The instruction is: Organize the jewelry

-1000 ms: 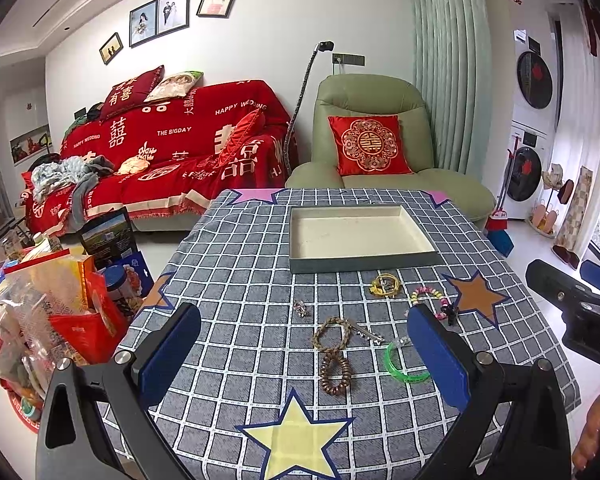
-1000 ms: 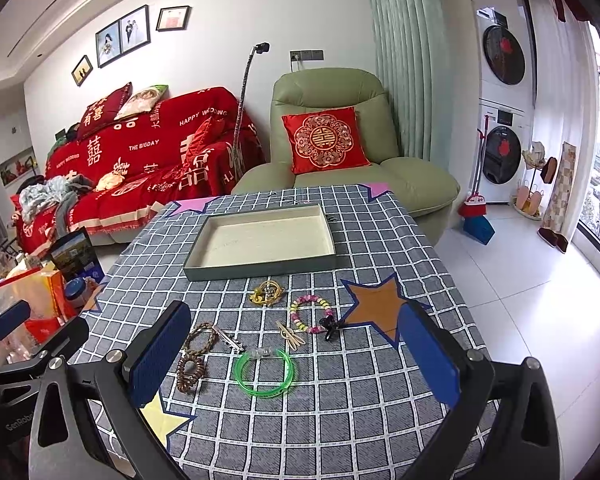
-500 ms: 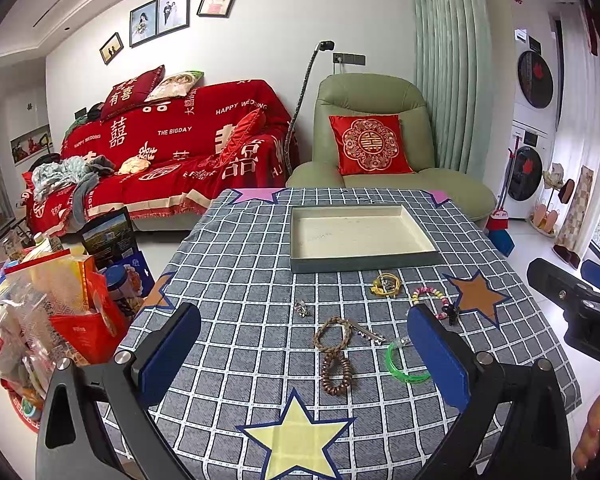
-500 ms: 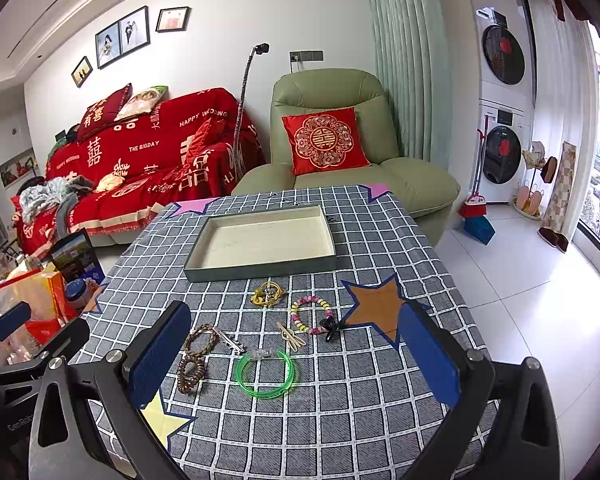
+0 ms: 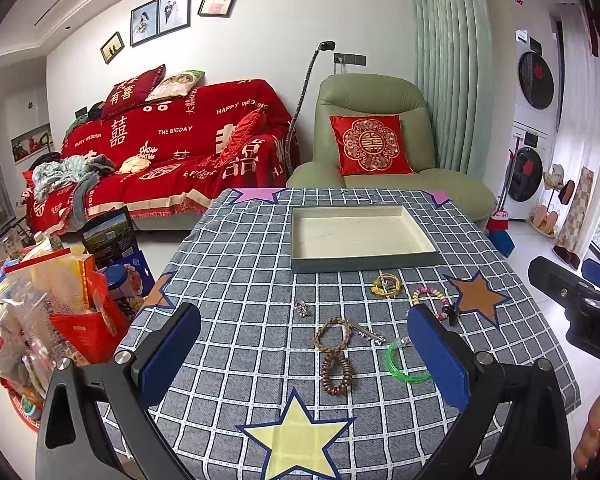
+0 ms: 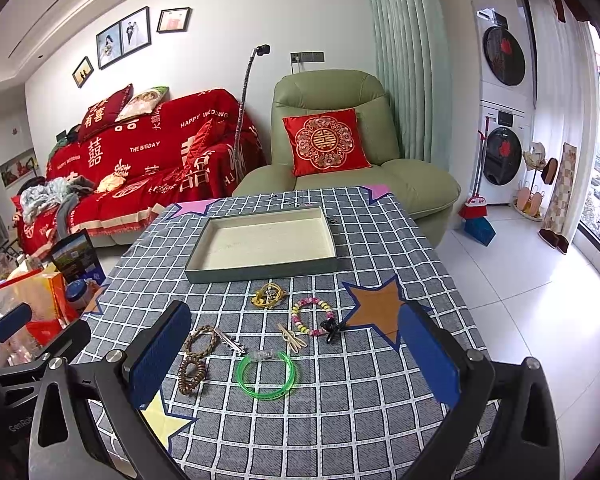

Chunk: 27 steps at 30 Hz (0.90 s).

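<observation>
An empty grey-green tray with a cream floor sits mid-table. In front of it lie a gold piece, a pink and yellow bead bracelet with a black clip, a small silver piece, brown bead bracelets, a silver clip, tan hairpins and a green bangle. My left gripper and right gripper hover open and empty above the table's near edge.
The table has a grey checked cloth with star patches. A red sofa and a green armchair stand behind it. Bags of goods sit on the floor to the left. The right gripper's body shows at the right.
</observation>
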### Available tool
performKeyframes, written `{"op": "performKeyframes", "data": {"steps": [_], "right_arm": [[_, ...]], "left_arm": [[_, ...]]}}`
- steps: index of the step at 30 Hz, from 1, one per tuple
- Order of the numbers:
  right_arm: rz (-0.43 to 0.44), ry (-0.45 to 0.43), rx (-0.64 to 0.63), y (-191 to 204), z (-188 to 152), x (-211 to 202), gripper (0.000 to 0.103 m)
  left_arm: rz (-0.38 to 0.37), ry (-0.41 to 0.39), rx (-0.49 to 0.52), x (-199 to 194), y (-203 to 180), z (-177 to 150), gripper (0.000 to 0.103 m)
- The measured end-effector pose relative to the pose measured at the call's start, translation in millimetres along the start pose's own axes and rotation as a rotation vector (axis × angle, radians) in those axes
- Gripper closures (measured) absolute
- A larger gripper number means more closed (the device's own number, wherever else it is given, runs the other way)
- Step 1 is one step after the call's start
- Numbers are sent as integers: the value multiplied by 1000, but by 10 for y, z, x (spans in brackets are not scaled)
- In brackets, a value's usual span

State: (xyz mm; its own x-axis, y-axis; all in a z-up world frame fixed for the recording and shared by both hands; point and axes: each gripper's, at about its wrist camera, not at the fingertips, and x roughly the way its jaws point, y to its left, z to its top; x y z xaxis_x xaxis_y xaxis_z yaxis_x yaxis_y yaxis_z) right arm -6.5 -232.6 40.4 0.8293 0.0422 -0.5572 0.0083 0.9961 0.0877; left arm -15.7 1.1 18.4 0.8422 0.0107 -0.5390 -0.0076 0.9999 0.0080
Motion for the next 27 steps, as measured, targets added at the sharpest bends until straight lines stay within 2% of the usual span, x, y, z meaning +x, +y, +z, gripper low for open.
{"op": "performKeyframes", "data": {"steps": [27], "right_arm": [[-1, -14, -6, 8, -4, 2, 0]], "left_arm": [[2, 3, 0, 9, 0, -5, 0]]}}
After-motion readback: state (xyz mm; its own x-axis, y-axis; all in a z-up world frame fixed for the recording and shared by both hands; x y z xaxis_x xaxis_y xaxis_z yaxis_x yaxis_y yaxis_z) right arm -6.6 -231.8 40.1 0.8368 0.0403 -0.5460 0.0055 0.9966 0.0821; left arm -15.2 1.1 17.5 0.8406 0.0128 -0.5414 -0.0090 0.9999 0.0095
